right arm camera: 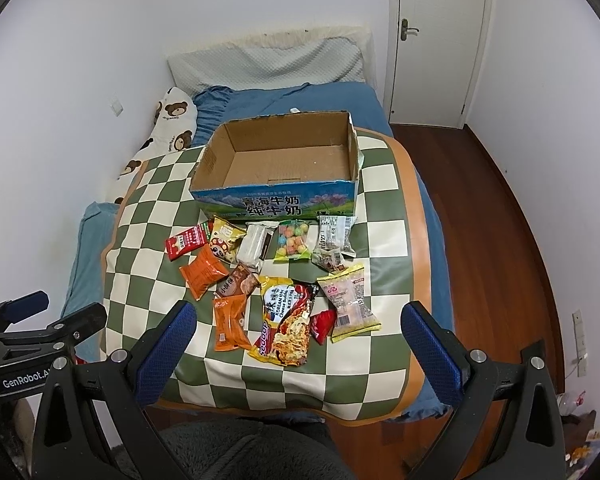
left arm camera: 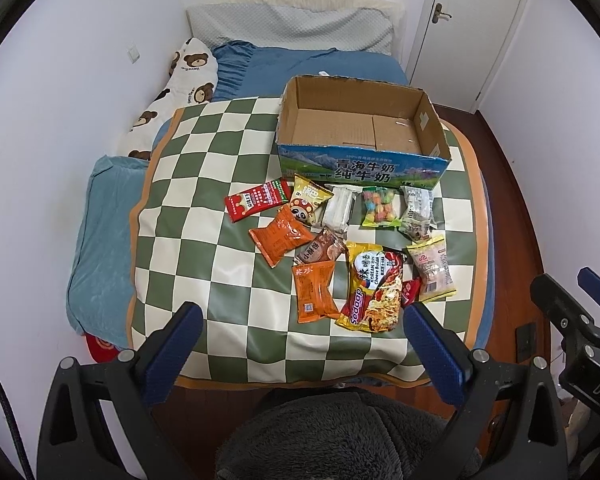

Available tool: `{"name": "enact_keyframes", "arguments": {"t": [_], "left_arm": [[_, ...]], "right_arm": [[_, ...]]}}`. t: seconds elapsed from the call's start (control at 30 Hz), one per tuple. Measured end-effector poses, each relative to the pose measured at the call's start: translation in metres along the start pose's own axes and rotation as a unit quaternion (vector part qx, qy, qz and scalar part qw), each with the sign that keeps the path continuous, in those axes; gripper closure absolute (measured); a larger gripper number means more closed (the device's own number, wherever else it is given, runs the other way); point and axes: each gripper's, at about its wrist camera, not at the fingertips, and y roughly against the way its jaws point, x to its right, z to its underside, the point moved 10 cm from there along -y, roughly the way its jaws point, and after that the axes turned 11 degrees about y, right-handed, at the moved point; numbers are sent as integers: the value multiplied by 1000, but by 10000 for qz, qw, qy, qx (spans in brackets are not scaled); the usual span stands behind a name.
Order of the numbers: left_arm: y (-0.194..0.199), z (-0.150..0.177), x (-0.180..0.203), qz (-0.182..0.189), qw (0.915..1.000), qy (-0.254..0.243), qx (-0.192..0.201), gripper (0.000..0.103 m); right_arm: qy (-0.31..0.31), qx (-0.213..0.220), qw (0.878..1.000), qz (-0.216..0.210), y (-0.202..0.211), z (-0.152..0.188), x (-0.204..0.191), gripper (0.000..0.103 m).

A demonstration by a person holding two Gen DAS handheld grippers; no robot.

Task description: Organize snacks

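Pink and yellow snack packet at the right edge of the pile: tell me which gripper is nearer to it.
Right, by a little. The pink and yellow packet lies ahead between the open right gripper's fingers, while the open left gripper has it ahead beyond its right finger. Neither touches it.

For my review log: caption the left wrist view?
Open left gripper above loose snack packets on checkered mat, before empty cardboard milk box.

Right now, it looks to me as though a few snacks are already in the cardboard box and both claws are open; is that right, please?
Not quite: the cardboard box is empty, as the right wrist view shows. All the snacks lie on the checkered mat in front of it. Both the left claw and right claw are open.
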Motion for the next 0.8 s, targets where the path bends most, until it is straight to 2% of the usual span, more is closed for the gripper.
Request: {"name": "enact_keyframes", "arguments": {"t": [0.6,0.73,0.8], "left_arm": [[7,6,-1,77,10000,19,17,0],[-18,3,-6,-80,9999,-37,-67,0],[-41,4,-11,-284,9994,-135,-131,0]], "right_arm": [[-14,16,9999,-98,5,-1,-8,0],[-140,-123,9996,-205,-16,4,-9,0],[-273,-279,9986,-349,-39,10,-9,0]]}}
